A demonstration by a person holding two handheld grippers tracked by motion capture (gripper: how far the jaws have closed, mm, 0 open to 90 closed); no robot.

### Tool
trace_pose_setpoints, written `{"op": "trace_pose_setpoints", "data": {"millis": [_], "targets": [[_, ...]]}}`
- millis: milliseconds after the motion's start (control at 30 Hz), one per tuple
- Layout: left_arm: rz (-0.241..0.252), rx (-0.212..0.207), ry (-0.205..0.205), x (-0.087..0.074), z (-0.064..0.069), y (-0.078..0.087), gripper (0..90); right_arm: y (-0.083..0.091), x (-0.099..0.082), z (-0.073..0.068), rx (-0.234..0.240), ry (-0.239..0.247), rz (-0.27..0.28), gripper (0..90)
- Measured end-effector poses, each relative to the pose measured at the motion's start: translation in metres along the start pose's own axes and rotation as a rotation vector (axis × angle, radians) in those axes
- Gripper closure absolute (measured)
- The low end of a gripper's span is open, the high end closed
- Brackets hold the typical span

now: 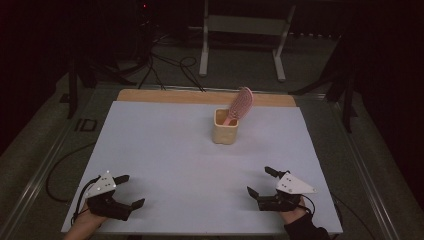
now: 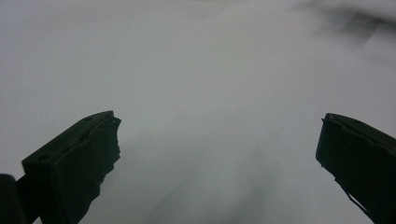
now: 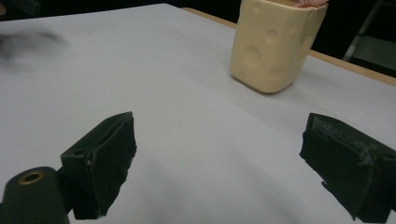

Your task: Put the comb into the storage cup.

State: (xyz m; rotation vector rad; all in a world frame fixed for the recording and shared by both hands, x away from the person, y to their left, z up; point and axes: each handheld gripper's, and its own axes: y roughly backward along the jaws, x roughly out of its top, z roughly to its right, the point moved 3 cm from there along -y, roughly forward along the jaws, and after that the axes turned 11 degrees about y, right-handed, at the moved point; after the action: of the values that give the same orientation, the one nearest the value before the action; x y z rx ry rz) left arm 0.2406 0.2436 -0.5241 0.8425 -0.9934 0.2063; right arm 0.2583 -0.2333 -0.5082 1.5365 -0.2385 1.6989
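While both grippers sit at the near edge of the white sheet (image 1: 165, 150), nothing is in hand. L gripper (image 1: 131, 191) rests at near-left corner, jaws spread wide, empty; its own view has just bare sheet betw. the two black jaws. R gripper (image 1: 261, 181) rests near-right, jaws also wide apart, empty; its view looks across the sheet toward the cream cup (image 3: 273, 42), which stands well beyond the jaws, not touched. Cup (image 1: 225, 127) is upright, mid-table toward the far side, dimpled walls like cheese holes. Pink hairbrush (image 1: 240, 105) stands in the cup, handle down inside, head up and leaning to the right/far side over the rim. Wooden table edge (image 1: 150, 95) shows past the sheet's far side. Judgement: work looks to be brush + cup. Either brush is already stowed and hands are parked (done), or it is yet to be pulled out (not begun); can't tell which from this. No contact w/ either thing now; both grippers well apart from cup.
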Motion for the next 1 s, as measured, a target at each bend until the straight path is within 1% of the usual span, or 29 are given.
{"op": "trace_pose_setpoints", "data": {"millis": [100, 133, 167, 200, 233, 267, 367, 467, 600, 733, 800, 967, 1000], "targets": [[-0.018, 0.023, -0.006, -0.006, 0.000, 0.002, 0.0, 0.001, 0.000, 0.000, -0.003, 0.004, 0.004, 9.8], [-0.018, 0.023, -0.006, -0.006, 0.000, 0.002, 0.0, 0.001, 0.000, 0.001, -0.004, 0.002, 0.003, 9.7], [-0.014, 0.041, -0.002, -0.007, -0.001, 0.005, 0.0, 0.001, 0.000, 0.001, -0.002, -0.002, 0.003, 9.8], [-0.010, 0.047, -0.003, -0.008, -0.002, 0.006, 0.0, 0.001, 0.000, 0.001, -0.001, -0.002, 0.004, 9.8], [-0.002, 0.047, -0.005, -0.008, -0.003, 0.007, 0.0, 0.001, 0.000, 0.001, -0.002, -0.001, 0.003, 9.8], [-0.001, 0.048, 0.003, -0.008, -0.004, 0.007, 0.0, 0.001, 0.000, 0.001, -0.001, -0.001, 0.003, 9.8], [-0.007, 0.058, 0.011, -0.009, -0.008, 0.006, 0.0, 0.000, 0.000, 0.001, 0.000, -0.003, 0.003, 9.8], [-0.009, 0.077, 0.002, -0.010, -0.010, 0.006, 0.0, 0.000, 0.000, 0.001, -0.001, 0.001, 0.000, 9.7], [0.007, 0.101, 0.011, -0.010, -0.012, 0.006, 0.0, -0.001, -0.001, 0.001, 0.002, -0.002, -0.003, 9.7], [0.013, 0.138, -0.002, -0.010, -0.013, 0.005, 0.0, -0.002, -0.001, 0.001, 0.004, 0.001, -0.005, 9.8], [0.008, 0.143, -0.008, -0.010, -0.013, 0.005, 0.0, -0.002, -0.001, 0.001, 0.005, 0.002, -0.007, 9.7], [0.017, 0.133, 0.001, -0.010, -0.014, 0.006, 0.0, -0.002, -0.001, 0.001, 0.005, -0.005, -0.008, 9.8], [0.021, 0.126, 0.003, -0.009, -0.014, 0.006, 0.0, -0.002, -0.001, 0.000, 0.003, -0.001, -0.010, 9.7]]}}
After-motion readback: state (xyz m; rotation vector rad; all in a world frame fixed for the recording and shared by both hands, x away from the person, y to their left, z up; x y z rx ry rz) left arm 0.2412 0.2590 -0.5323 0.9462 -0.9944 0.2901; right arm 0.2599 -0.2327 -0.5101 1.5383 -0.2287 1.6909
